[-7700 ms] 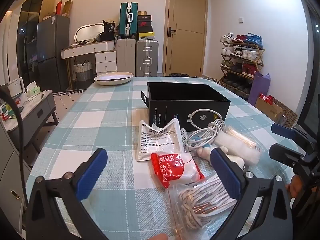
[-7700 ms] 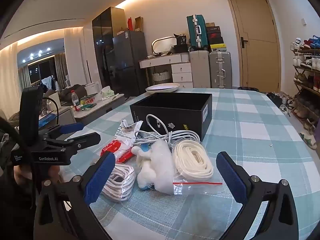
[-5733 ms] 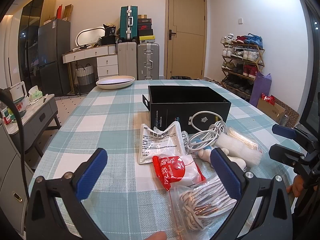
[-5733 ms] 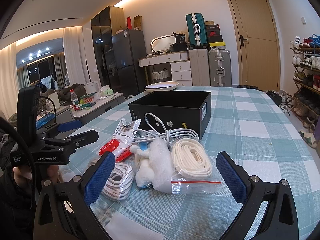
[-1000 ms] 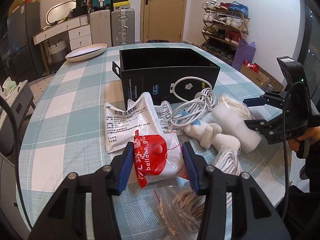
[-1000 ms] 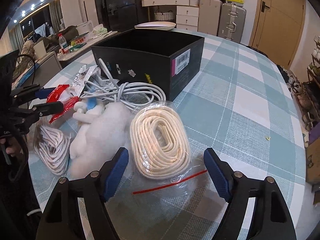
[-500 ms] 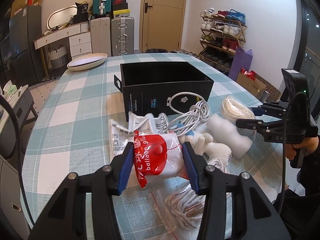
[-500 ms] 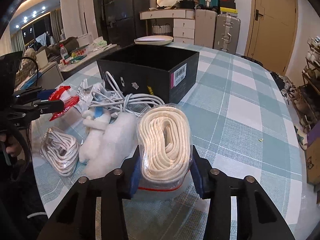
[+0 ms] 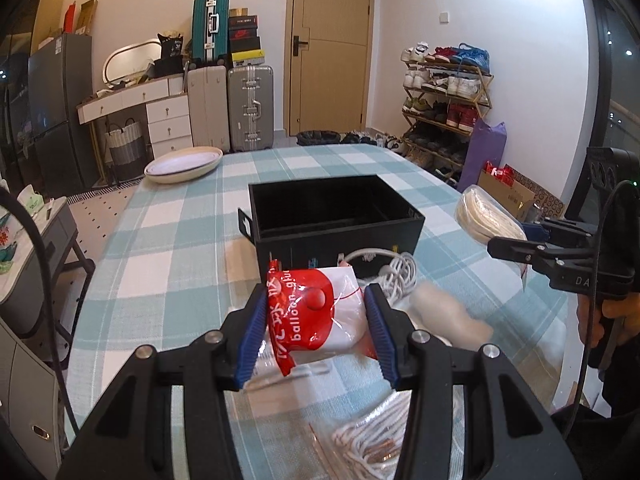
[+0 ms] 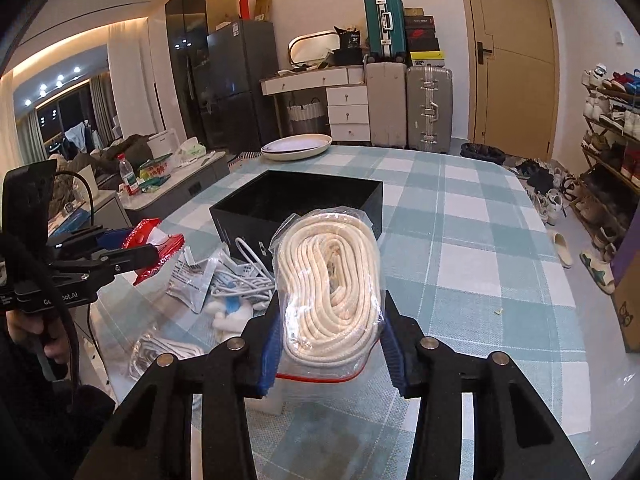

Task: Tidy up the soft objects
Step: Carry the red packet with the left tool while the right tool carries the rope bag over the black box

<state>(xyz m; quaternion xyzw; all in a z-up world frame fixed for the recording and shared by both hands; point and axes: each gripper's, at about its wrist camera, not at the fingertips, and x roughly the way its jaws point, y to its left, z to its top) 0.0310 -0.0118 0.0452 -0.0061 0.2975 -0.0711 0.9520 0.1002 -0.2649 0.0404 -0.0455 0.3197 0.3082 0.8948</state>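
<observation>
Centrally in the left wrist view, the left gripper (image 9: 316, 322) is clamped on a red-and-white balloon packet (image 9: 316, 314), held up off the checked counter (image 9: 160, 240) just below the open black box (image 9: 336, 216) at mid-frame. At lower centre of the right wrist view, the right gripper (image 10: 330, 340) squeezes a clear bag of cream rope (image 10: 330, 284), raised in front of the box. Left of it on the counter lie a white cable (image 10: 244, 272), foil sachets (image 10: 192, 276) and another bagged cord (image 10: 160, 354).
</observation>
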